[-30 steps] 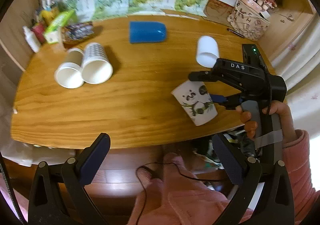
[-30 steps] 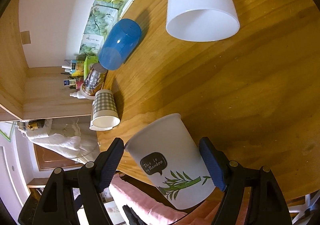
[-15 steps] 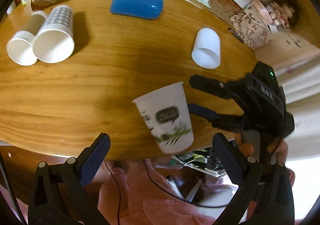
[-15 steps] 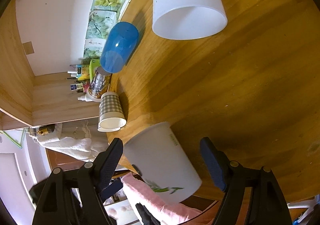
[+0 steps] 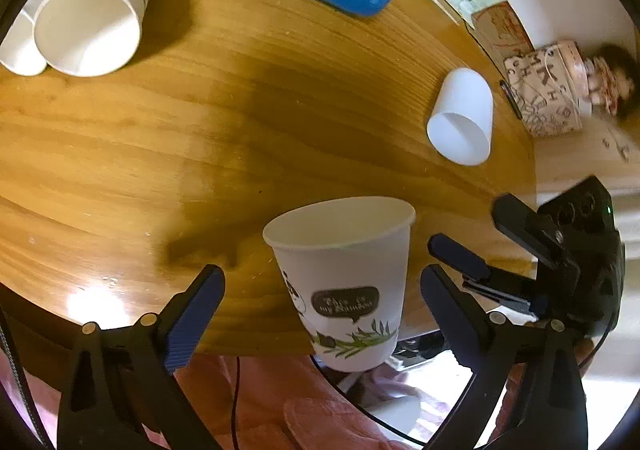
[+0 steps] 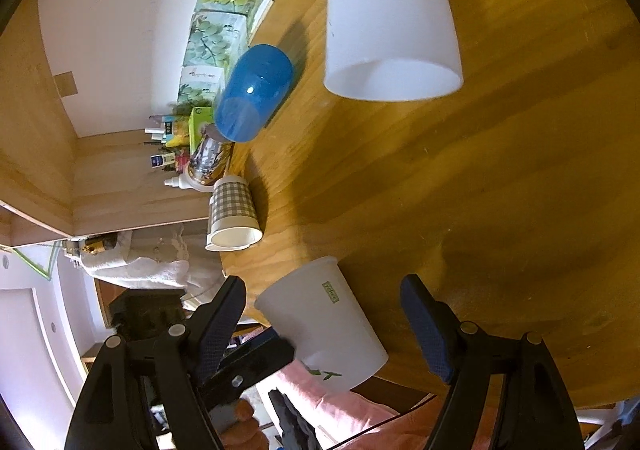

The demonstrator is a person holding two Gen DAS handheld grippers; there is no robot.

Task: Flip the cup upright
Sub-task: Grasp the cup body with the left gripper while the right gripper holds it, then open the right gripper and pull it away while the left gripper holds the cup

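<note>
Since a second earlier, when it hung tilted in the right gripper's grasp, the panda cup had come to stand upright at the near edge of the wooden table, mouth up. Both grippers' jaws were spread apart, clear of the cup's sides. From the left gripper the cup stood between its fingers, untouched.

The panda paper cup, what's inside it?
The panda cup stands mouth up on the table. Only its upper inner wall shows, bare white; the bottom is hidden by its front wall.
</note>
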